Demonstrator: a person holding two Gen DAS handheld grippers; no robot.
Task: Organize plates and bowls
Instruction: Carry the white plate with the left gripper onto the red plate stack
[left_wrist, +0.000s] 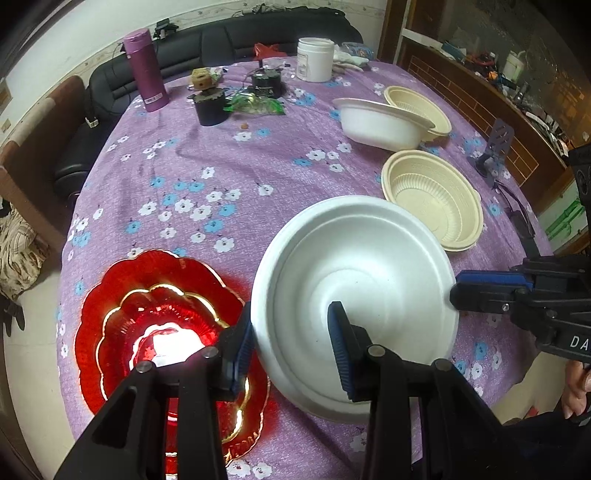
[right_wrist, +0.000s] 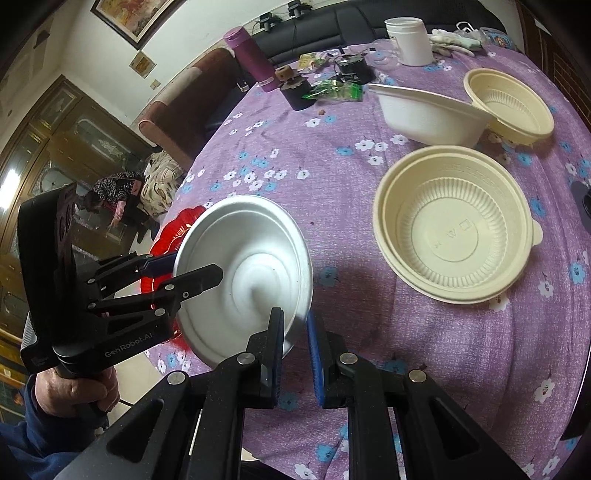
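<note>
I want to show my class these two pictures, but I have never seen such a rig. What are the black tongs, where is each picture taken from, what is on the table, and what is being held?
There is no robot here. A person holds a black hand tool in each hand, each with two jaws and a wide-angle camera looking along them. One picture is from the left tool, the other from the right, so each shows its own jaws at the bottom and the other tool off to the side.

Both the left gripper and the right gripper pinch opposite rims of one white bowl, which is tilted.

On the purple flowered cloth lie red glass dishes, two cream bowls, another white bowl, a purple flask and a white jar.
</note>
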